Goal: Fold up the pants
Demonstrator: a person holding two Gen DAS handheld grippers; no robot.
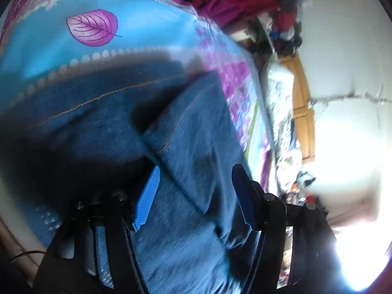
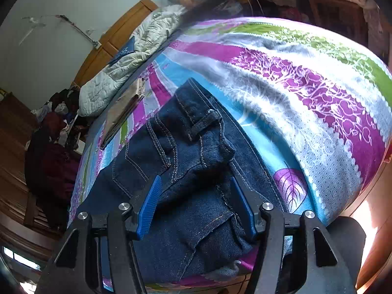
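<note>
Dark blue jeans [image 1: 191,112] lie on a bed covered by a blue, purple and white patterned sheet [image 1: 137,24]. In the left wrist view a folded leg with orange stitching runs between the blue pads of my left gripper [image 1: 196,171], which is open and close over the denim. In the right wrist view the waistband end of the jeans [image 2: 196,142], with a belt loop and pocket seams, lies bunched near the bed's edge. My right gripper [image 2: 195,180] stands open just above it, one finger on each side of the bunched fabric.
A grey quilt [image 2: 137,56] lies along the wooden headboard [image 2: 117,29]. A folded brownish garment [image 2: 125,107] rests on the sheet [image 2: 294,73] beyond the jeans. Piles of clothes [image 2: 54,127] stand beside the bed. The bed's edge is right below my right gripper.
</note>
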